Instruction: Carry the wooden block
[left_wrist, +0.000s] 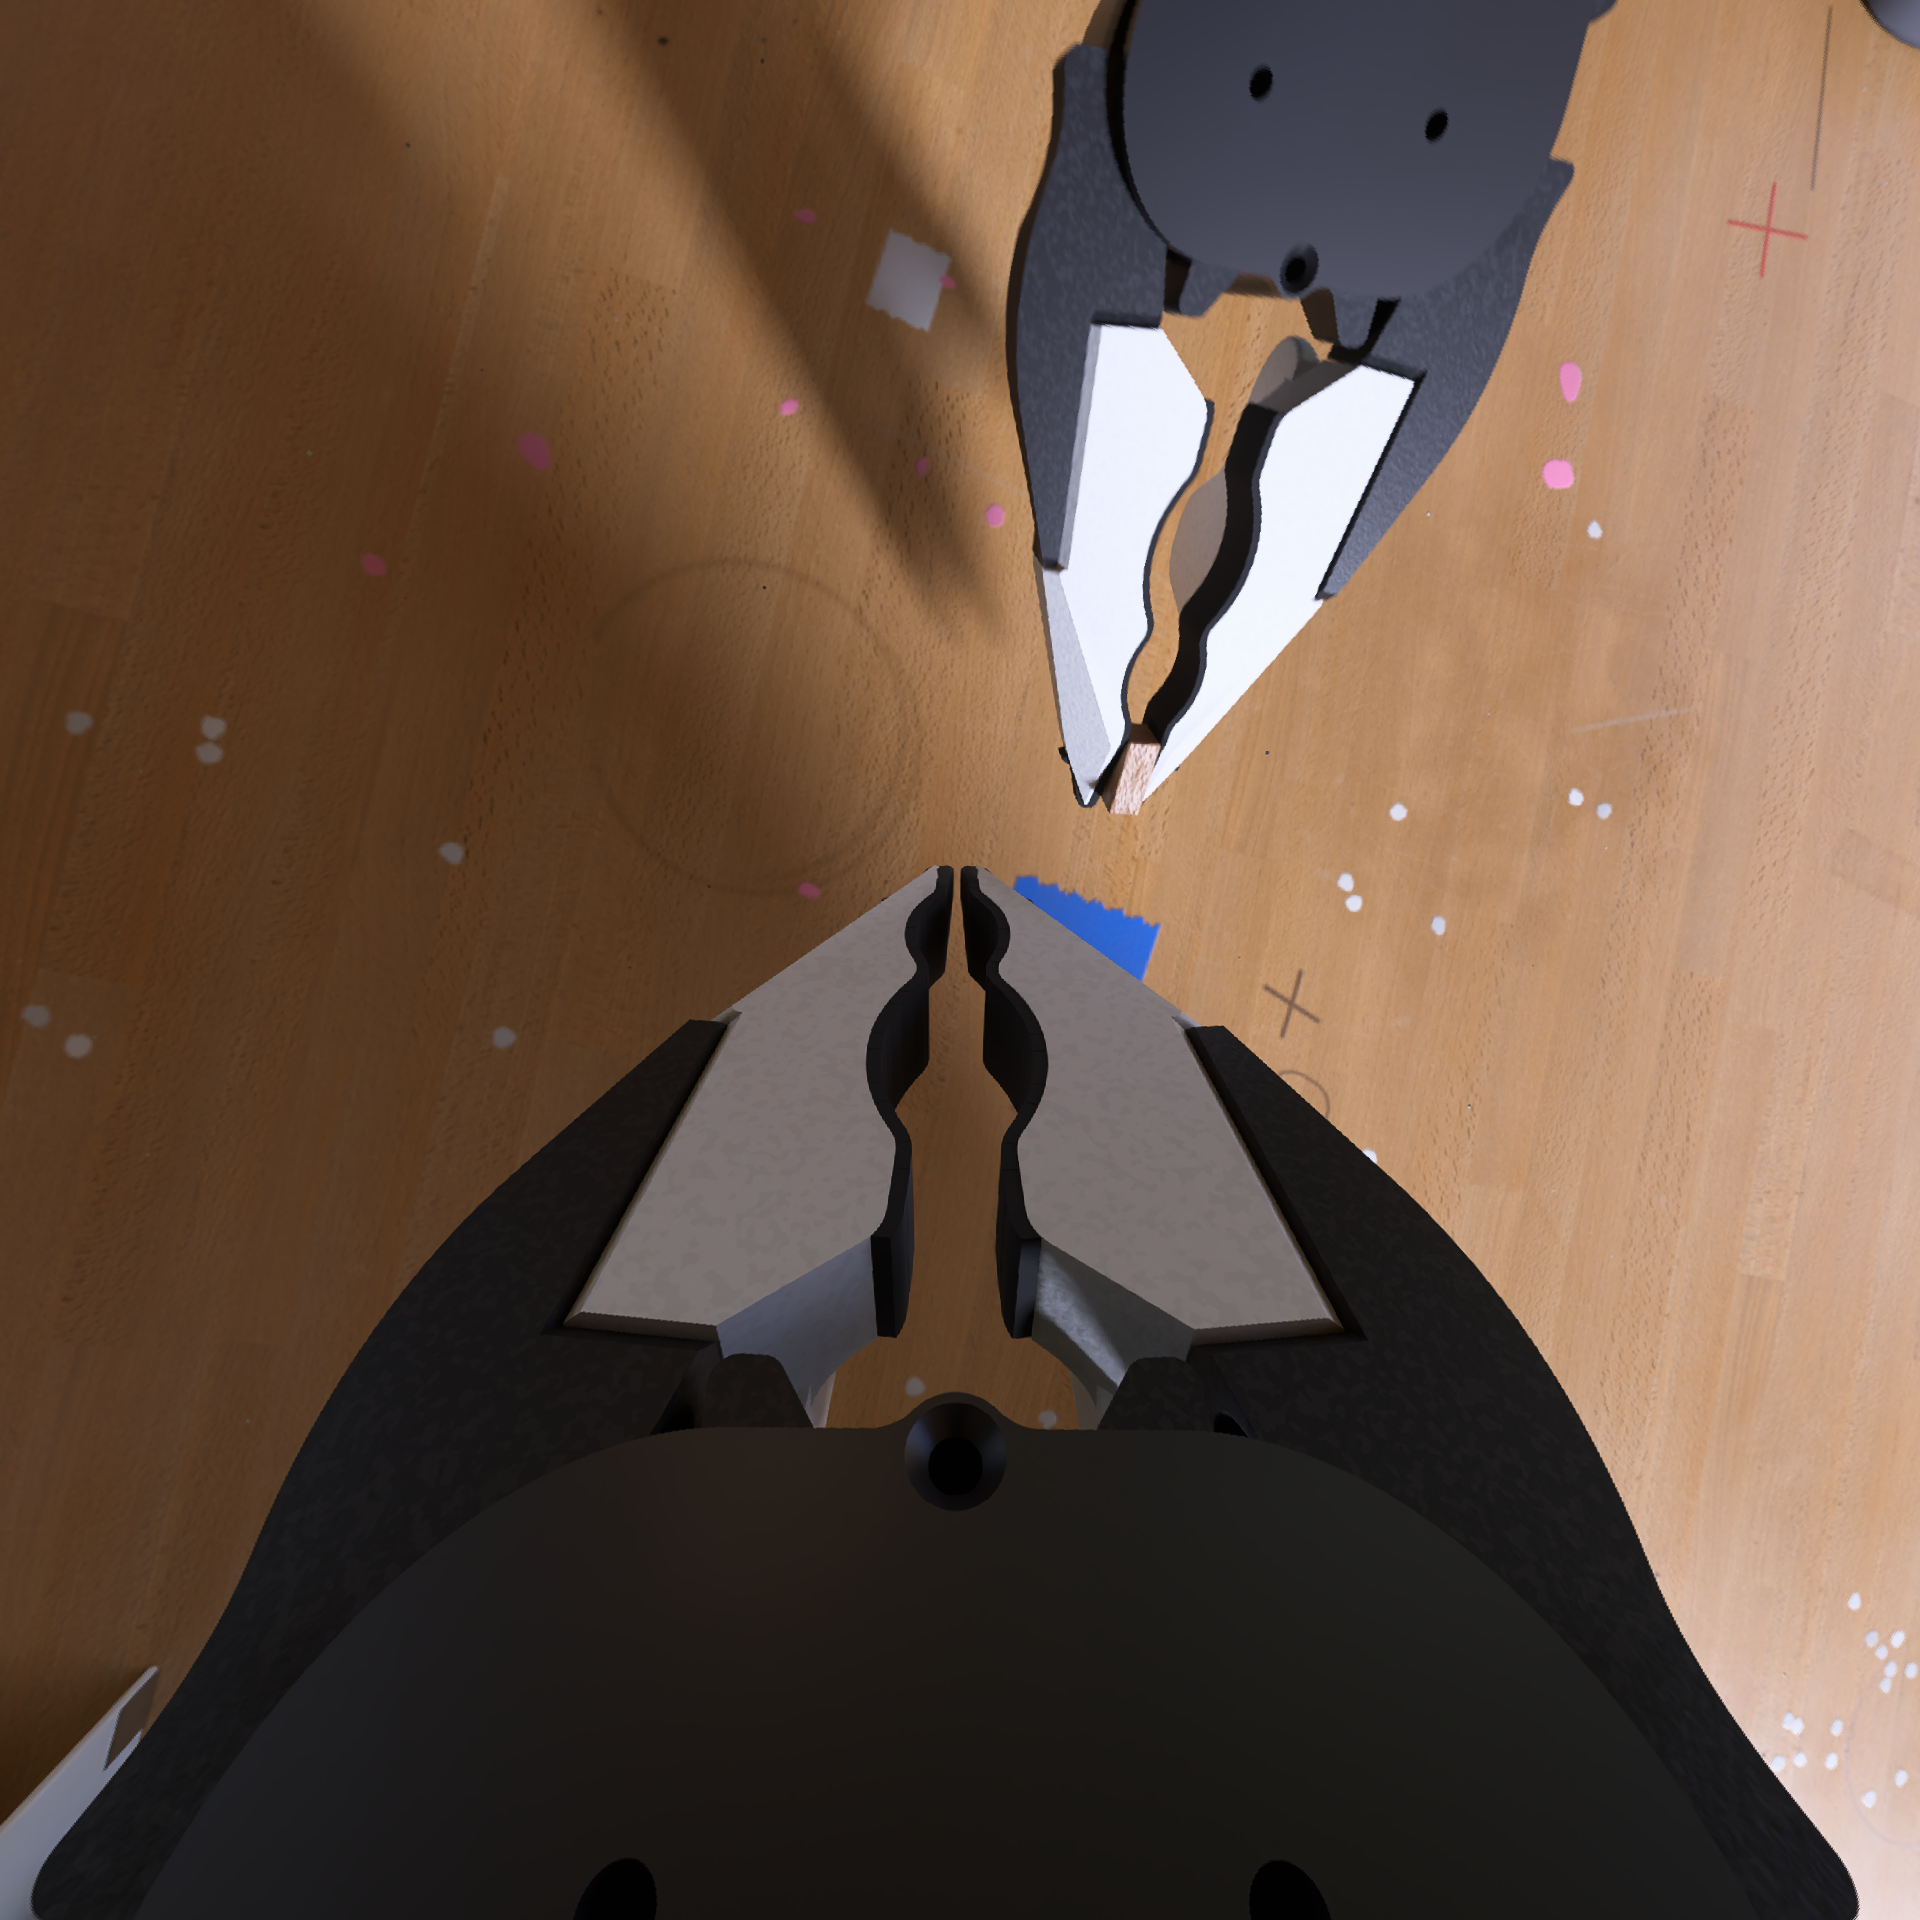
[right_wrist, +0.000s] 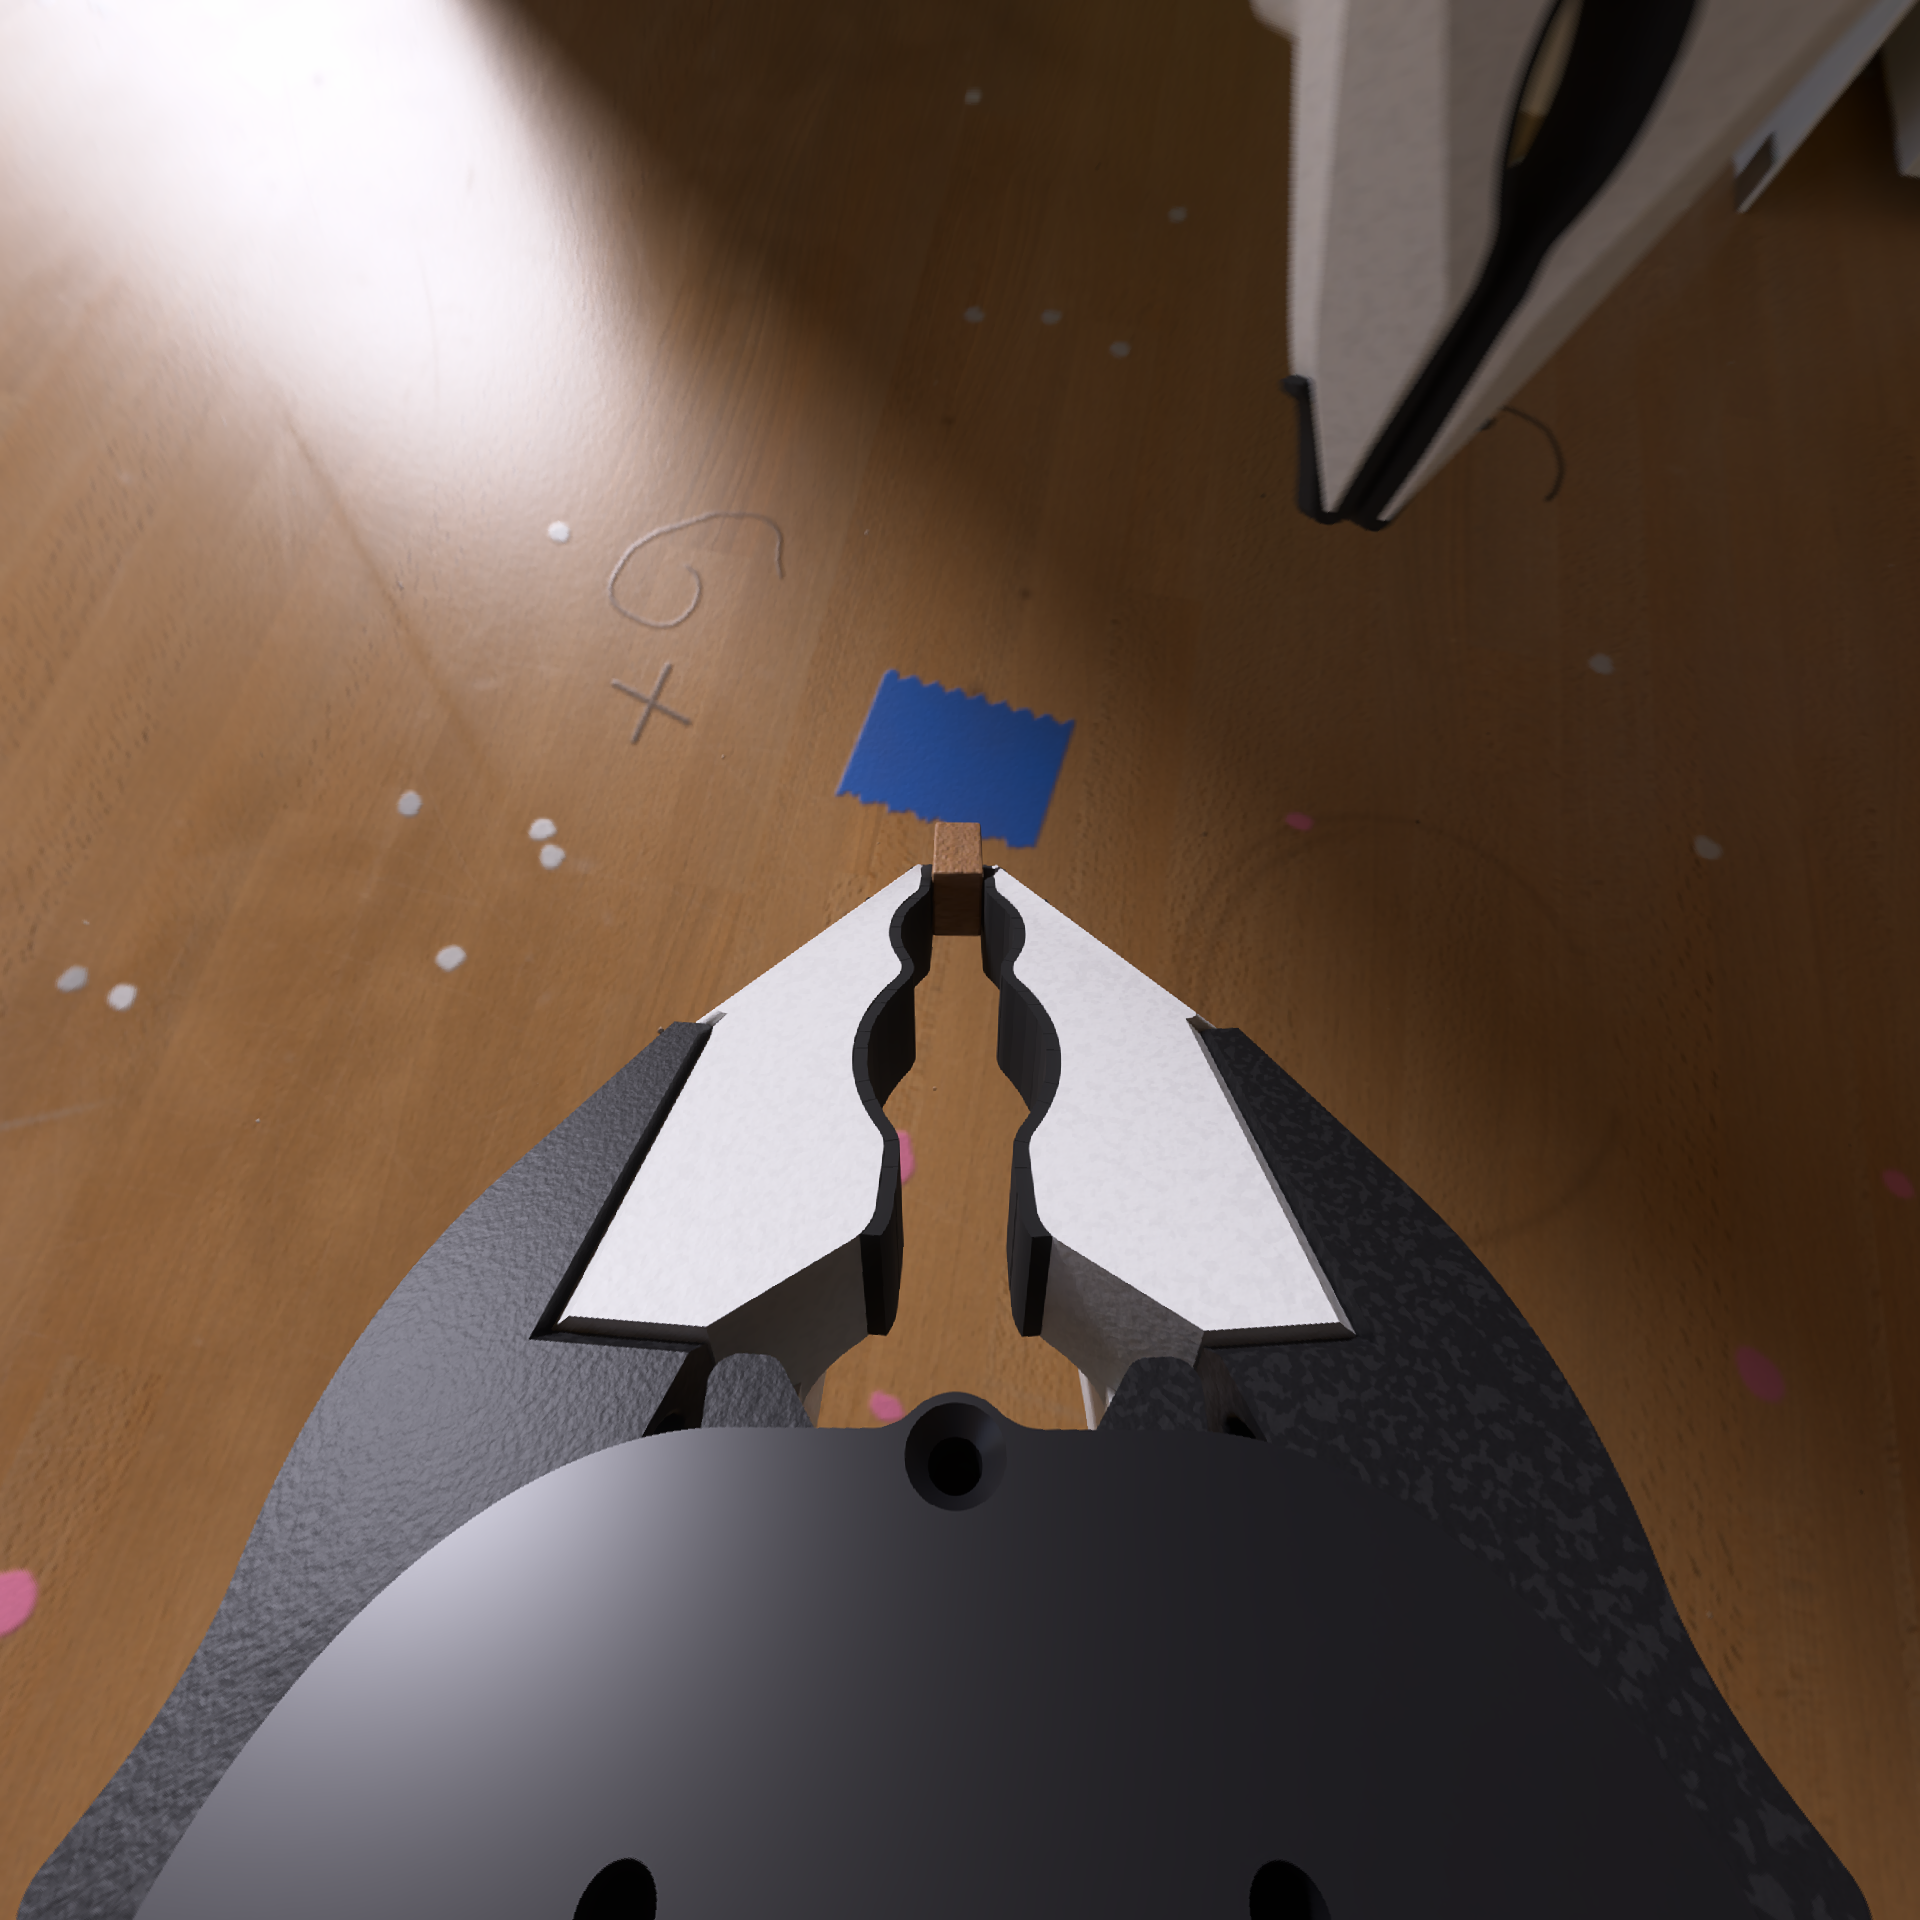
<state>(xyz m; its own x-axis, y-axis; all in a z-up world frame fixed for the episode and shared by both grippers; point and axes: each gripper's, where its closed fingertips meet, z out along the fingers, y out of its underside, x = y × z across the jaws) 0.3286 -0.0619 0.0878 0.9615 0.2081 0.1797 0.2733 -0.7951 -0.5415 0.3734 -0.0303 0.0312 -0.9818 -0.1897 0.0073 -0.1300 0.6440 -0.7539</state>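
Observation:
A small wooden block sits pinched between the tips of my right gripper, which is shut on it above the wooden tabletop. In the left wrist view the same block pokes out of the right gripper's tips at upper right, pointing toward my left gripper. My left gripper is shut and empty, its tips nearly touching, a short way from the block. It also shows at the top right of the right wrist view.
A blue piece of tape lies on the table just beyond the block; it is partly hidden by the left gripper in the left wrist view. A grey square patch, pencil marks and pink and white paint specks dot the wooden tabletop.

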